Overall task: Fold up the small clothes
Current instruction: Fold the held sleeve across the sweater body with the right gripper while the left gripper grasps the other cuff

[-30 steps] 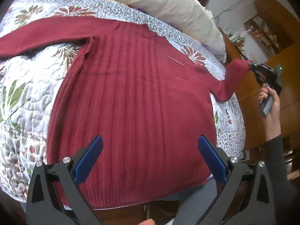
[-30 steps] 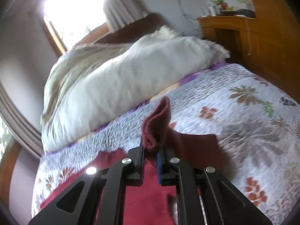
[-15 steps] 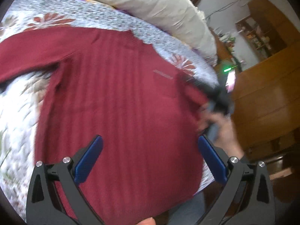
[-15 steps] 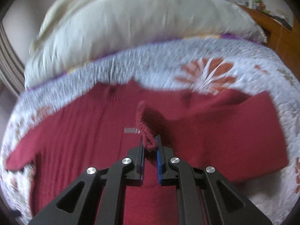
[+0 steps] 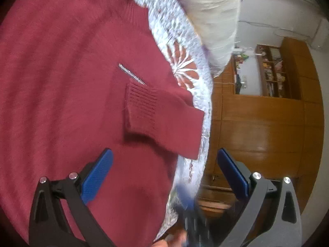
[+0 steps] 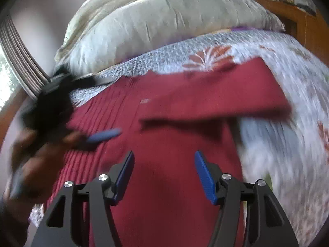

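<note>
Red sweater (image 5: 72, 94) flat on bed (image 6: 298, 65), right sleeve (image 5: 164, 119) folded over chest.
Both grippers released & empty: left (image 5: 164, 170), right (image 6: 164, 175). Knit looks soft, light, a bit stretchy, prob. will sag if lifted at one point; better pinch ribbed cuff (image 5: 141, 105) or hem w/ both.

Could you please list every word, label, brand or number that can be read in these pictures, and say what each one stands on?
None can be read.
Small silver strip on the sweater chest: looks like a tag or trim, no letters legible; blurred in the right wrist view.
Items on the wooden shelves: too small and blurred to read.
Quilt: floral pattern only, no text.
</note>
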A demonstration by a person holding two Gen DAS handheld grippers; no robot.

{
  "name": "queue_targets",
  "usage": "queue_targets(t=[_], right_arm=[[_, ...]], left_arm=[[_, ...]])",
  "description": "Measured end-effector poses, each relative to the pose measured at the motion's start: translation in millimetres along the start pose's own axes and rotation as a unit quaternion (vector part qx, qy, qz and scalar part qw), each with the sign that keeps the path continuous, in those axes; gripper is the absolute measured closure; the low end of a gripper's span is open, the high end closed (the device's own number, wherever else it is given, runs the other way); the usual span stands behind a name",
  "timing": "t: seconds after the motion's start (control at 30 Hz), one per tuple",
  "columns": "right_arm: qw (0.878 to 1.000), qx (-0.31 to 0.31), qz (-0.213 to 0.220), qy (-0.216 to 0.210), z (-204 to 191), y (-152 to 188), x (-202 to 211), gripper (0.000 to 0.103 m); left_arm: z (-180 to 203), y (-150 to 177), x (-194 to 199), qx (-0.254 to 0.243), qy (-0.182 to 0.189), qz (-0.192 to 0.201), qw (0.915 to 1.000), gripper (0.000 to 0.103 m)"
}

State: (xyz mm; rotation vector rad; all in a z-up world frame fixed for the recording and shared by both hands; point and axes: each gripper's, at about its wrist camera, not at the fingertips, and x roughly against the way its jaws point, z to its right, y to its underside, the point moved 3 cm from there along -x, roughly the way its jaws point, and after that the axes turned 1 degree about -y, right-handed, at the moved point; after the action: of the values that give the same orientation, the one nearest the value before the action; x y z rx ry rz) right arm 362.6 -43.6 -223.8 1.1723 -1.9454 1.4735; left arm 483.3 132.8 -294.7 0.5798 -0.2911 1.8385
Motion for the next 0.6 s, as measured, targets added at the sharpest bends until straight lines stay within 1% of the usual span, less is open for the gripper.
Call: queue_targets(t=[0.07,0.13,0.2,0.23,0.27,0.3,0.33,0.37,0.43,0.5,0.6], right_arm=[[1.0,-0.016,0.003,-0.017,4,17,16,0.041],[0.999,-0.031,0.001,-0.033,6,28,24,0.04],[0.998,-0.046,-0.001,-0.051,5,38,31,0.039],[0.997,-0.05,-0.001,-0.056,4,42,33,0.039],[0.997,-0.053,0.0,-0.059,3,43,34,0.039],[0.997,-0.054,0.001,-0.063,1,44,35,0.039],[0.996,-0.056,0.003,-0.067,0,46,37,0.039],[0.996,-0.058,0.004,-0.069,-2,48,38,0.039],[0.995,-0.062,0.001,-0.074,-3,53,39,0.039],[0.995,-0.066,0.001,-0.075,-2,59,41,0.039],[0.994,-0.072,0.001,-0.076,-1,63,44,0.038]], left_arm=[[-1,-8,-17,0.009,-0.017,0.001,0.9998,0.004],[4,-15,-26,0.007,-0.01,0.008,0.9999,0.004],[11,-19,-34,-0.005,-0.011,0.004,0.9999,0.017],[12,-23,-42,-0.006,-0.017,-0.014,0.9998,0.044],[12,-23,-44,-0.006,-0.022,-0.025,0.9994,0.068],[12,-26,-45,-0.009,-0.033,-0.025,0.9991,0.076],[15,-30,-46,-0.019,-0.055,-0.019,0.9981,0.092],[18,-33,-44,-0.025,-0.064,-0.017,0.9975,0.094],[33,-37,-34,-0.046,-0.069,-0.008,0.9965,0.094],[54,-41,-16,-0.081,-0.072,0.005,0.9941,0.095],[95,-45,21,-0.144,-0.073,0.018,0.9867,0.095]])
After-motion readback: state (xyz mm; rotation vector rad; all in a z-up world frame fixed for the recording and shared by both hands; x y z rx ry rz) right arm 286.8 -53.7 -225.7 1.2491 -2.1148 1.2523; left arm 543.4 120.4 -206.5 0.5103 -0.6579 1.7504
